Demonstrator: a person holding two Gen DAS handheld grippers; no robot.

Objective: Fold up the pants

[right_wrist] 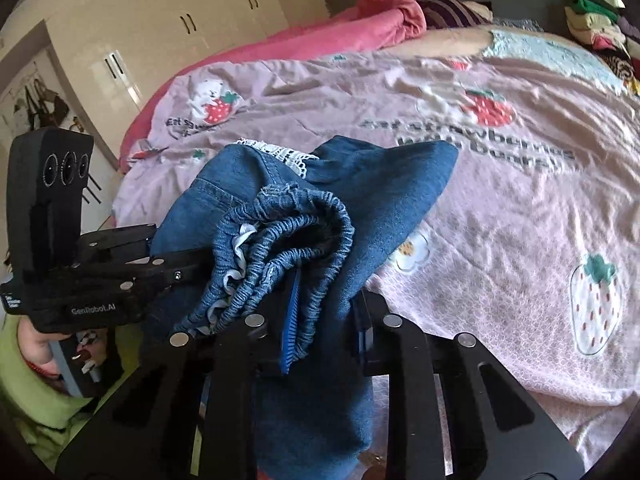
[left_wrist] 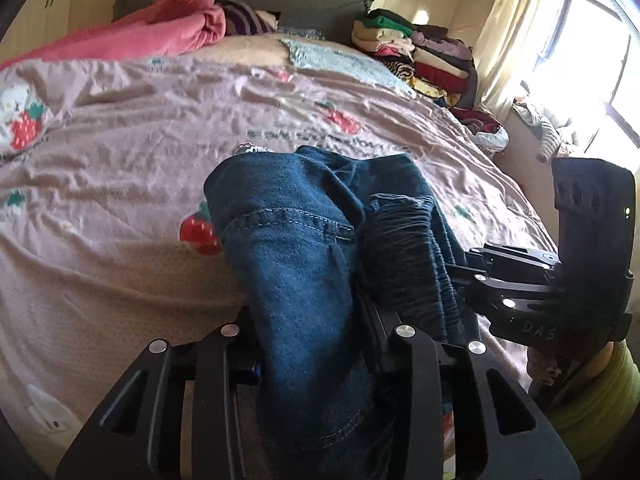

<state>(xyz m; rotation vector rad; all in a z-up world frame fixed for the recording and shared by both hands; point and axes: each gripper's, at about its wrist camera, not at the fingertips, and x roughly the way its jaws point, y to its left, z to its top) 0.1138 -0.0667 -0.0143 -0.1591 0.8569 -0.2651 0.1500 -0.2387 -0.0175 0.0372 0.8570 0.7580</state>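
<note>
Left wrist view shows the pants [left_wrist: 296, 264], small blue denim ones with a gathered elastic waistband [left_wrist: 412, 256], bunched and lifted just above the bed [left_wrist: 120, 168], which serves as landmark for everything else. The left gripper [left_wrist: 316, 364] is clamped on a thick fold of denim below a stitched seam. In the right wrist view the right gripper [right_wrist: 320, 344] is clamped on the pants beside the ruffled waistband, with a bit of white lace trim [right_wrist: 296, 160] peeping out farther up the bed.

The cloth looks soft, limp and light, though the denim is bulky where doubled; it should drape and sag between the two grips, not hold a crease. The waistband is the firmest place to take hold, since its gathers give bite.

At the bed's head lie a pink quilt [left_wrist: 172, 28] and a stack of folded clothes [left_wrist: 416, 52]; a wardrobe [right_wrist: 168, 32] stands off the bed's left side.
</note>
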